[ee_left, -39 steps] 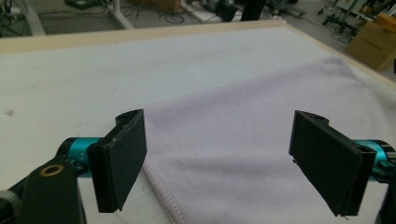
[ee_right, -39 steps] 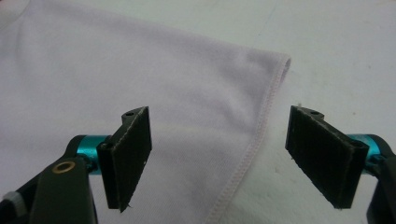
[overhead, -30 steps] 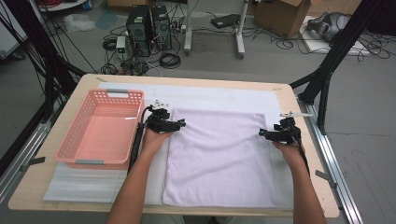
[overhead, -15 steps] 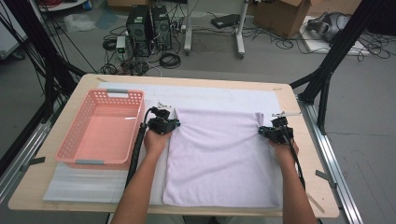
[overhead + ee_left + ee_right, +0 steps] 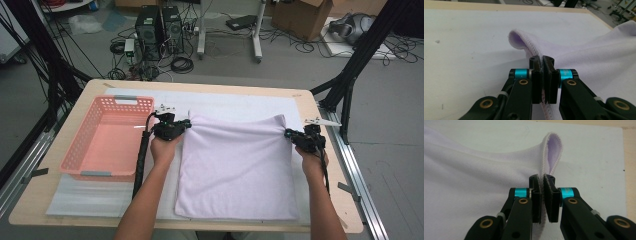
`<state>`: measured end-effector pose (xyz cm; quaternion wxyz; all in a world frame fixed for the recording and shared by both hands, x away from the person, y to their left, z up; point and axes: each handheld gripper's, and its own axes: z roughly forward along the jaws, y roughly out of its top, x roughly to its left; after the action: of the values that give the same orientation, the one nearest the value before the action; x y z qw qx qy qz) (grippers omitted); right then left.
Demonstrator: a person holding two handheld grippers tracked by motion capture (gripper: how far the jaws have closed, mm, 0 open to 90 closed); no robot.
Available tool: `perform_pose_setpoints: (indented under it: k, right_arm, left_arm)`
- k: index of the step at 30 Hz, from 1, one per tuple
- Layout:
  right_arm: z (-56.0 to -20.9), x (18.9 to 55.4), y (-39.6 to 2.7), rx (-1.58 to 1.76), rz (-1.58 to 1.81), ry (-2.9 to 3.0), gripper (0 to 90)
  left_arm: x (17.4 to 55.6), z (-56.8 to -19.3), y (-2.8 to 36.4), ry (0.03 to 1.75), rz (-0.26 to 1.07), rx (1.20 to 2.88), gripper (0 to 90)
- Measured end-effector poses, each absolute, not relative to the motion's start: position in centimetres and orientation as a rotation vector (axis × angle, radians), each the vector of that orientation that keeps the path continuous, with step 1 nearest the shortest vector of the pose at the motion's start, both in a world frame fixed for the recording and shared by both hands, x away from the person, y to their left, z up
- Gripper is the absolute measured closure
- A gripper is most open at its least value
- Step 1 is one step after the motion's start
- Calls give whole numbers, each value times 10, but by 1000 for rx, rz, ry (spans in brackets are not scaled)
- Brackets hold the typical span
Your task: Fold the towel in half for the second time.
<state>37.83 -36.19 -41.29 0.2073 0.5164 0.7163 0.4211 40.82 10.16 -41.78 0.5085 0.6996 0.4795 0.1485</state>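
Towel (image 5: 235, 170) folding looks like the job, judging by the setup. It's a lilac cloth spread over the middle of the table (image 5: 320, 210), near hem along the front edge. Left gripper (image 5: 187, 123) is clamped on the far left corner, right gripper (image 5: 288, 133) on the far right one, both corners lifted a bit. Next move is probably carrying both toward the front edge together, keeping them level. Pink basket (image 5: 80, 150) by the left edge has nothing in it.
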Motion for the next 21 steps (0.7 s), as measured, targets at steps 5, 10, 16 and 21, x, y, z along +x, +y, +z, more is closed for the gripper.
perform_pose_setpoints:
  k: [5,10,16,21]
  right_arm:
    - [-411,362,-366,1430,1218,2018,848]
    - [-409,343,-368,1394,1257,2039,848]
    - [-408,320,-371,1368,1280,2041,848]
    - [-410,300,-372,1348,1282,2070,847]
  left_arm:
    - [393,-417,104,1138,347,1690,859]
    - [375,-414,108,1091,356,1727,859]
    - [352,-412,110,1040,358,1738,859]
    - [331,-415,112,1004,363,1764,859]
